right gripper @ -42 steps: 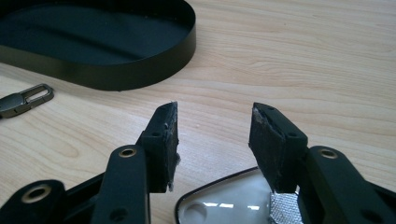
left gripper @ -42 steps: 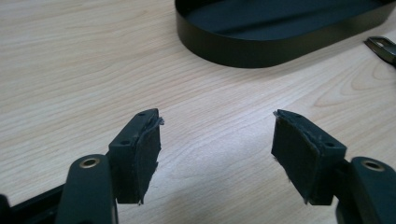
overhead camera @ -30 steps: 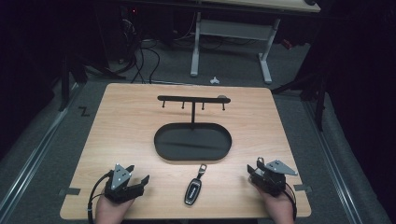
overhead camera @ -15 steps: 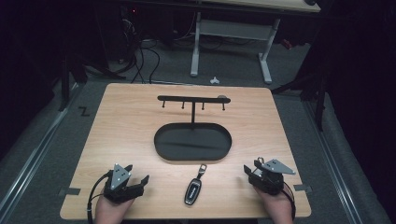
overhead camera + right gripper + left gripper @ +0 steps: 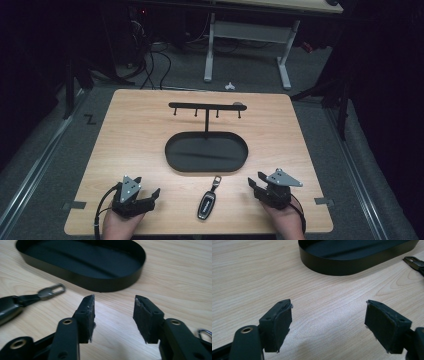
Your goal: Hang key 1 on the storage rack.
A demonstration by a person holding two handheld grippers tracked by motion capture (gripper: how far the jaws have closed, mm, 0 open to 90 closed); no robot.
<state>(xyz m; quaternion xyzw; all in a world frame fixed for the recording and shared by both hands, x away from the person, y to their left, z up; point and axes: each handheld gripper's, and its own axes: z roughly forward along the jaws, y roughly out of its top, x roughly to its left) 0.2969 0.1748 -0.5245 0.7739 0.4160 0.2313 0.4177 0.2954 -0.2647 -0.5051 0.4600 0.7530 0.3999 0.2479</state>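
Both grippers sat at the near edge of the wooden table [image 5: 125, 130] when I looked from the high view: my left gripper [image 5: 150, 196] low at the left, held in the left hand [image 5: 120, 225], and my right gripper [image 5: 256, 186] low at the right, held in the right hand [image 5: 285, 217]. Between them lay a dark car key fob [image 5: 206, 202] with a metal loop pointing toward the black oval tray [image 5: 172, 150]. That tray stood at the middle of the table, with a thin post rising from its far side to a black hook bar [image 5: 205, 106]. I could see neither gripper touching the fob or the tray.

From the left gripper view, my left gripper [image 5: 328, 315] had its jaws spread wide over bare wood, with nothing between the pads. The tray [image 5: 332, 265] lay ahead of them, apart from the tips, and the fob's metal loop [image 5: 413, 262] showed at the right edge.

From the right gripper view, my right gripper [image 5: 113, 310] stood moderately open, narrower than the left, and held nothing. The tray [image 5: 75, 275] lay just ahead of the jaws, and the fob [image 5: 10, 307] rested to the left with its loop [image 5: 52, 291] near the tray wall, not touching it as far as I could tell.
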